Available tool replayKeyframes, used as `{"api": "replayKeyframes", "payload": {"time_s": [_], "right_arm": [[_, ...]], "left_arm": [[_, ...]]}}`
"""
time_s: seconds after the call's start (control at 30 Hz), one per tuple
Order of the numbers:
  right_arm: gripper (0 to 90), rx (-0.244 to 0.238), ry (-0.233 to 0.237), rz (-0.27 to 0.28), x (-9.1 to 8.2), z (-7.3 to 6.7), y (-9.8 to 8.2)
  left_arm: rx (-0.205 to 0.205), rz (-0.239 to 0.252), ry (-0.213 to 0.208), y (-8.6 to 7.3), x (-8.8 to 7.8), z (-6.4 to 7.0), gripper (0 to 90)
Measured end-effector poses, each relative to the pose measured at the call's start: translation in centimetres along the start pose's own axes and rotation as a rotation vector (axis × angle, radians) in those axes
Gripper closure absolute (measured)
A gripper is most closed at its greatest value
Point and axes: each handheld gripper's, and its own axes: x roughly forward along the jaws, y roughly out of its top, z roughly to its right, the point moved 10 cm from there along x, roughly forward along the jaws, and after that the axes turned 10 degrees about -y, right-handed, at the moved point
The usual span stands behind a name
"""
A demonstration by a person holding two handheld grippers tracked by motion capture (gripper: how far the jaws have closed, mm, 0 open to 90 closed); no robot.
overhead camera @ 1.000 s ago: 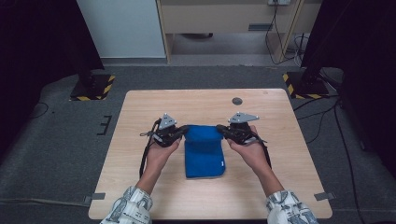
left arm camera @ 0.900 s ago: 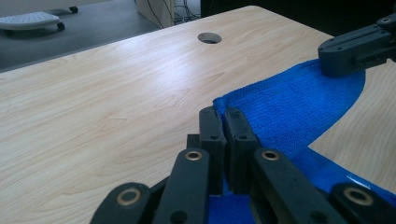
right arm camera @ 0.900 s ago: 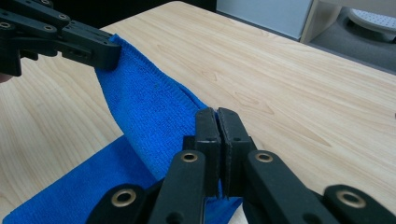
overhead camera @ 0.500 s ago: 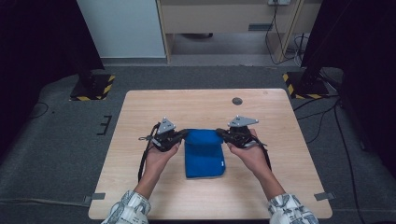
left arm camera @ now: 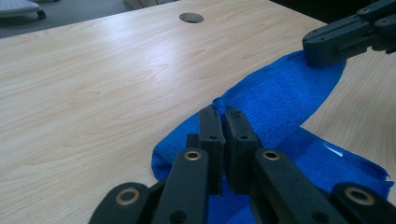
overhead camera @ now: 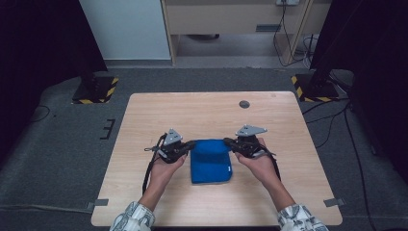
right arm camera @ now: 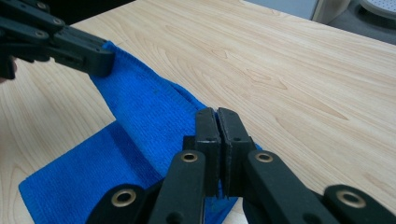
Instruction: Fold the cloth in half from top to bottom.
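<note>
A blue cloth (overhead camera: 210, 163) lies folded on the wooden table (overhead camera: 192, 113) between the person's two hands. My left gripper (overhead camera: 189, 145) is shut on the cloth's far left corner, and my right gripper (overhead camera: 230, 142) is shut on its far right corner. In the left gripper view the jaws of my left gripper (left arm camera: 223, 112) pinch the raised blue edge (left arm camera: 280, 100), with the right gripper (left arm camera: 327, 46) clamped on the other corner. In the right gripper view my right gripper (right arm camera: 217, 114) grips the cloth (right arm camera: 140, 121); the left gripper (right arm camera: 88, 58) holds the far corner. The held edge hangs above the lower layer.
A round cable hole (overhead camera: 244, 104) sits in the table's far right part. Bare wood surrounds the cloth on all sides. Beyond the table stand two posts on yellow-and-black striped bases (overhead camera: 94, 90) (overhead camera: 312, 86), and a wooden cabinet (overhead camera: 226, 19).
Both grippers have drawn the cloth's far edge slightly toward the person, so the blue patch looks a little shorter. Both grips stay the same.
</note>
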Motion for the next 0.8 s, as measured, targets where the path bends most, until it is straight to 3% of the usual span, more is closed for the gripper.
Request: {"api": "replayKeyframes", "payload": {"time_s": [0.6, 0.8], "right_arm": [[88.0, -0.014, 0.021, 0.002, -0.5, -1.3, -0.8], [87.9, -0.014, 0.029, -0.011, -0.6, -1.4, -1.9]], "left_arm": [[-0.006, 0.015, -0.01, -0.8, -0.9, 0.6, 85.0], [0.002, -0.019, -0.019, -2.3, -0.9, 1.4, 83.7]]}}
